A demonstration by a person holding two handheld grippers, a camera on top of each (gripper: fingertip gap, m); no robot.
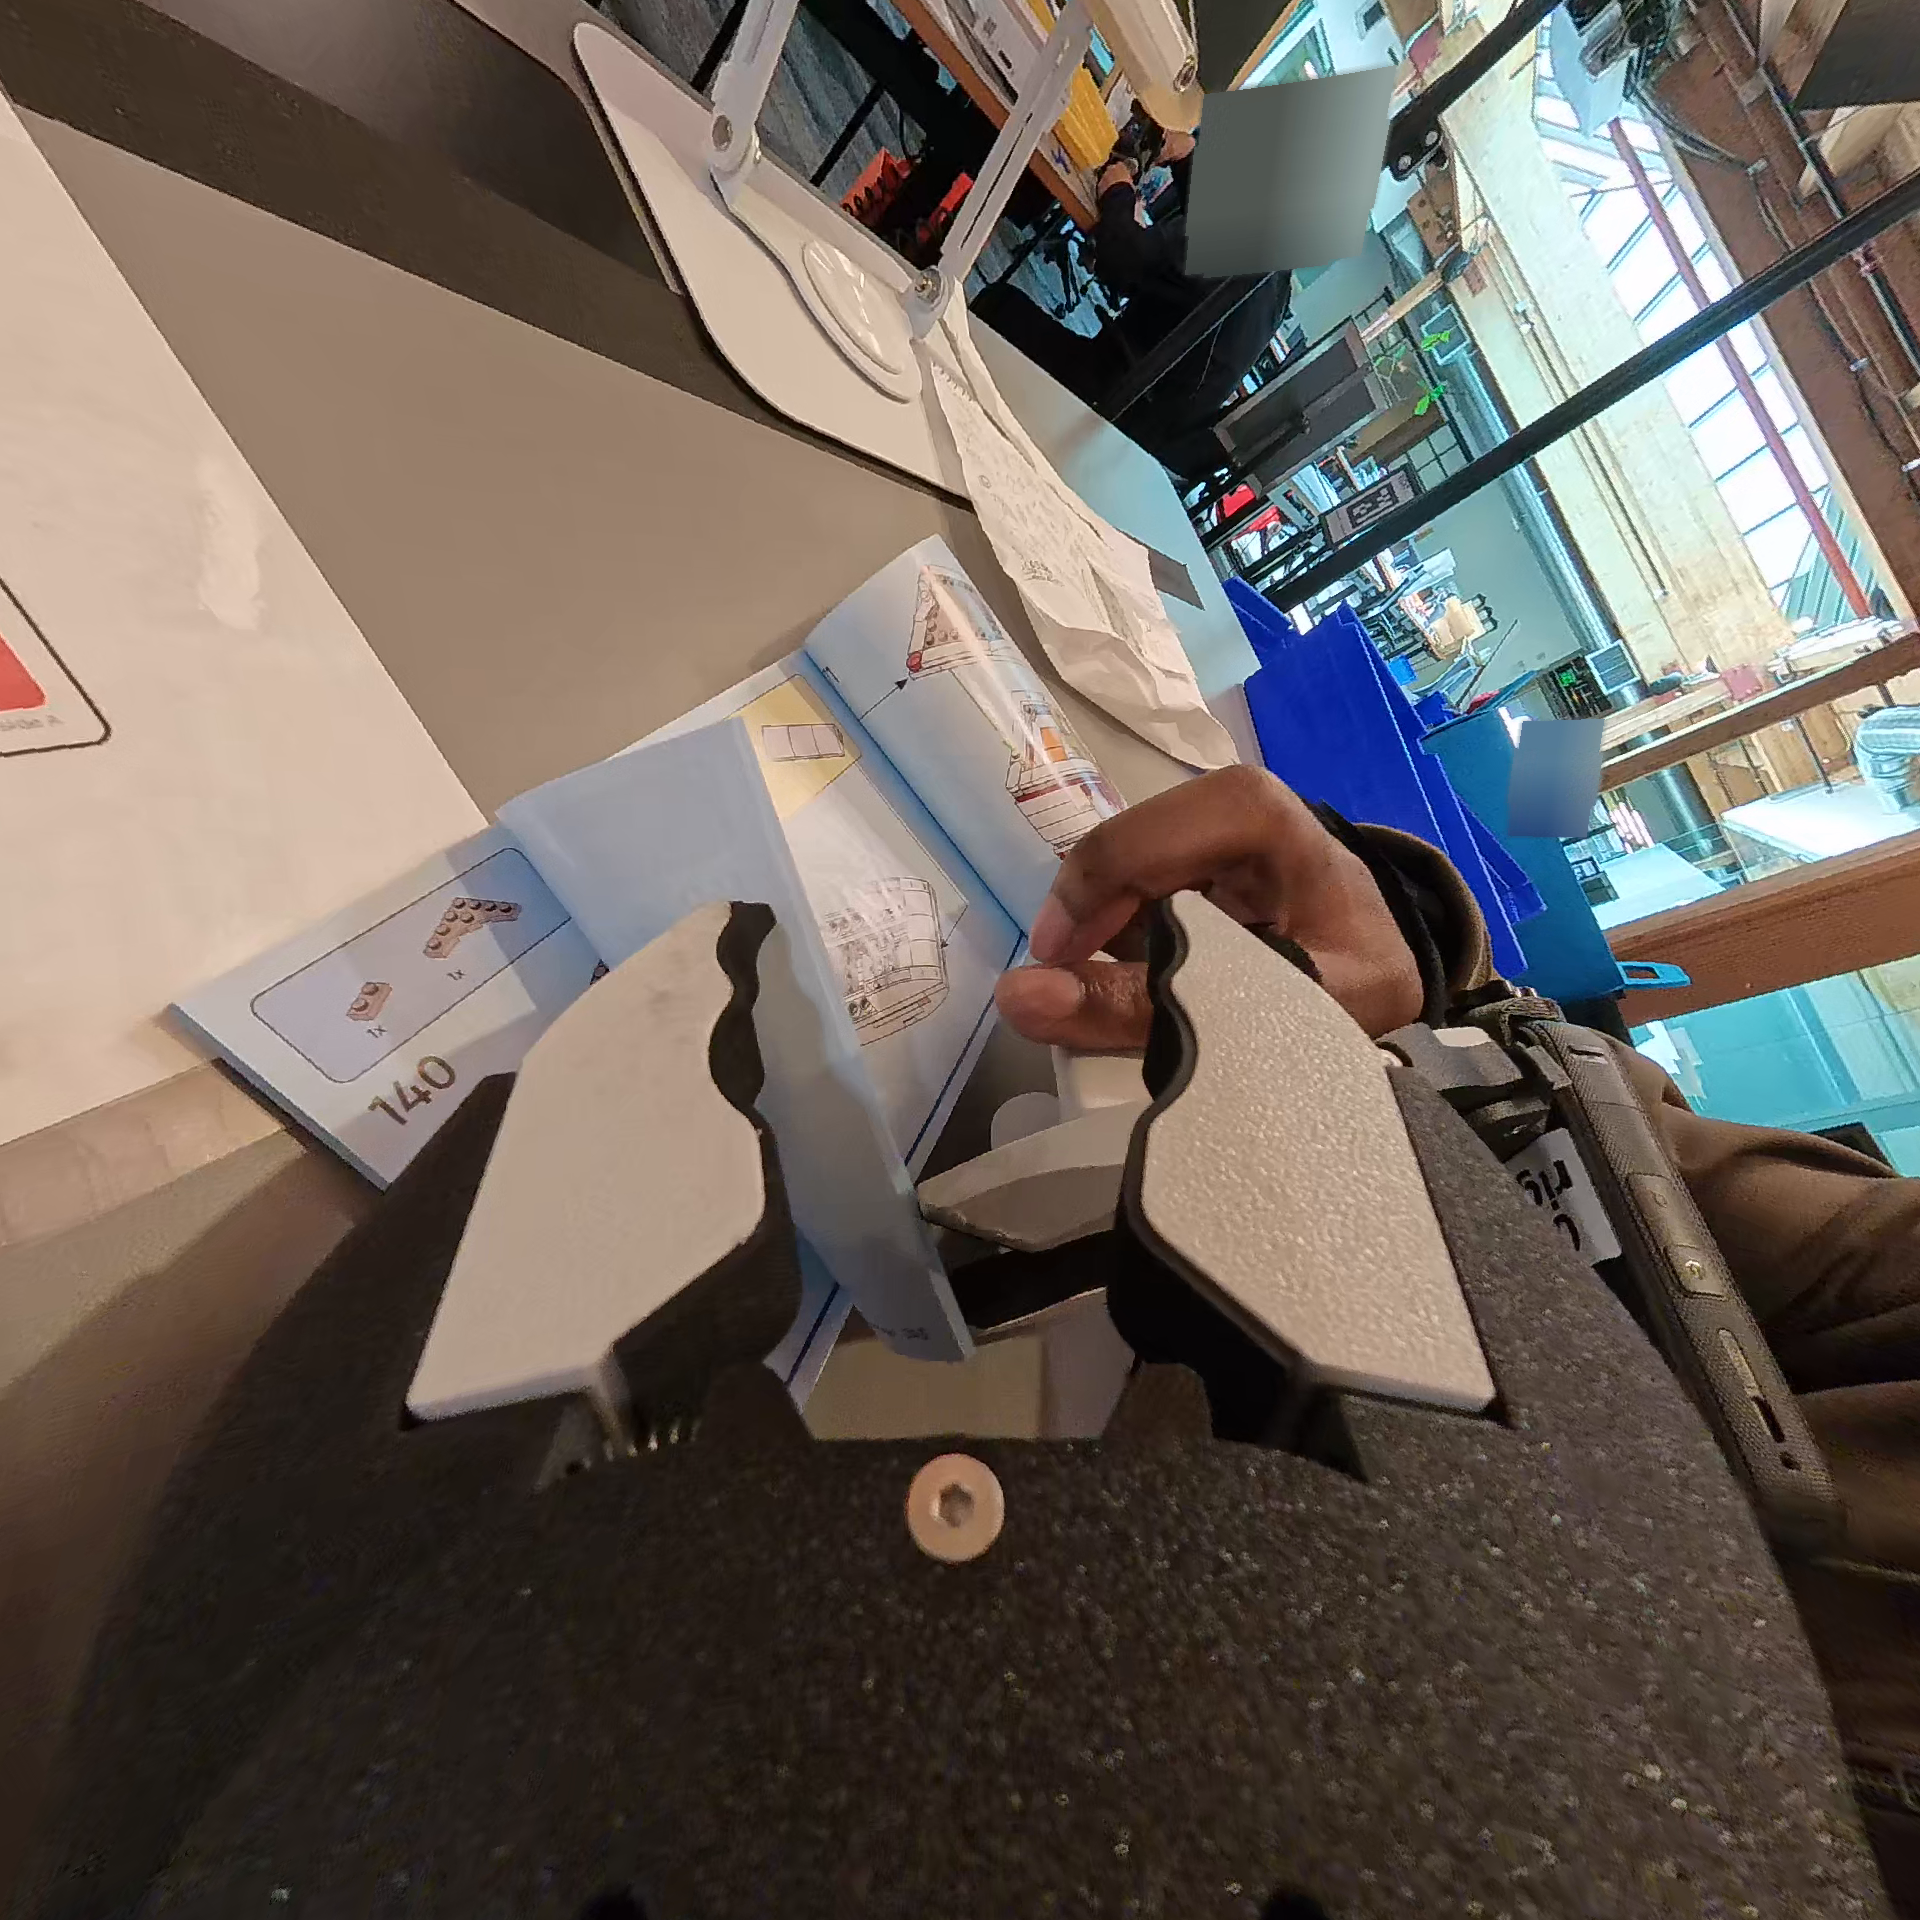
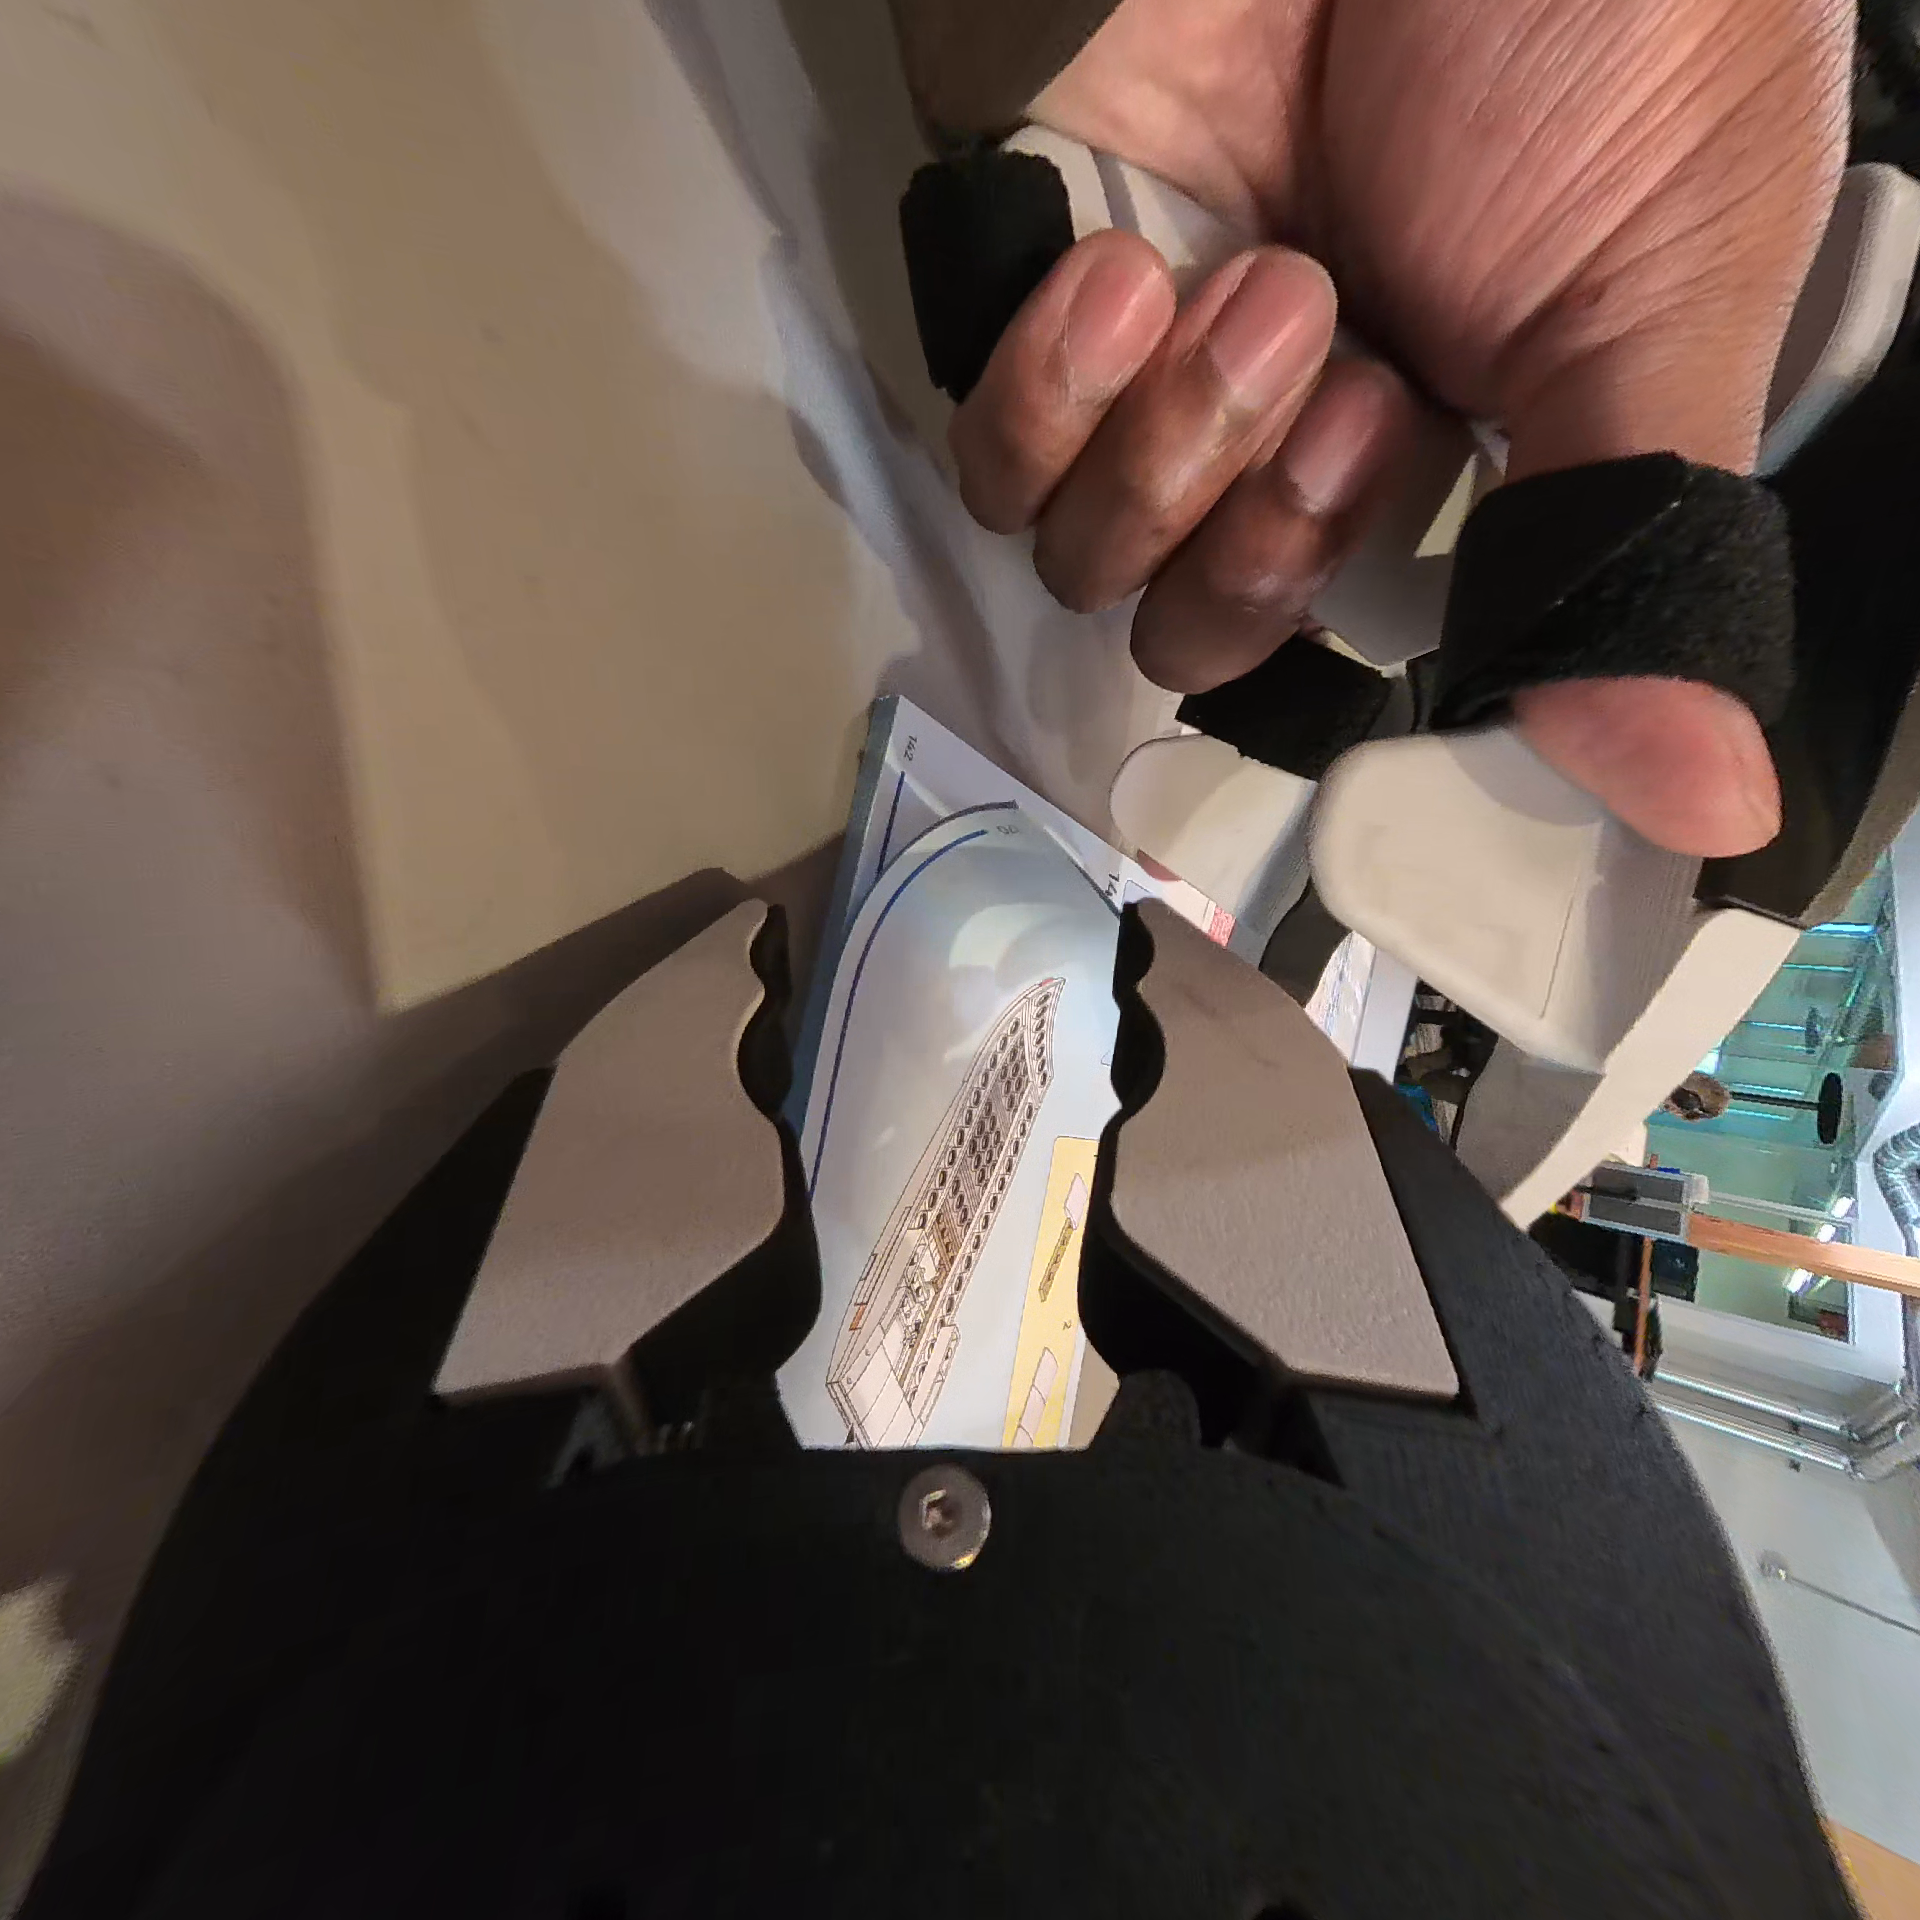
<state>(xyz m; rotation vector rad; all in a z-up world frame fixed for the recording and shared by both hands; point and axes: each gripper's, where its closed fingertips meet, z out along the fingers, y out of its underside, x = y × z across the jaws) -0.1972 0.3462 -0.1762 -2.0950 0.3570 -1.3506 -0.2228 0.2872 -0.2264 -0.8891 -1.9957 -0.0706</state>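
An open brick-building instruction booklet (image 1: 914, 748) lies on the grey table (image 1: 520, 468). One light-blue page (image 1: 665, 831) stands lifted and runs between the fingers of my left gripper (image 1: 956, 925). The jaws are wide apart and no pad presses on the page. A hand (image 1: 1226, 883) holds the right gripper close by on the right, and one of its grey fingers (image 1: 1018, 1195) sits at the page's lower edge. In the right wrist view, my right gripper (image 2: 951, 914) is open, with a curved booklet page (image 2: 935, 1091) lying in the gap, unpinched. The left hand (image 2: 1351, 312) grips its white handle just above.
A white stand base (image 1: 748, 260) with jointed arms sits at the table's far side. A crumpled printed sheet (image 1: 1081, 582) lies beside the booklet. Blue bins (image 1: 1382, 769) stand off the table's right edge. A white sheet with a red mark (image 1: 125, 540) lies to the left.
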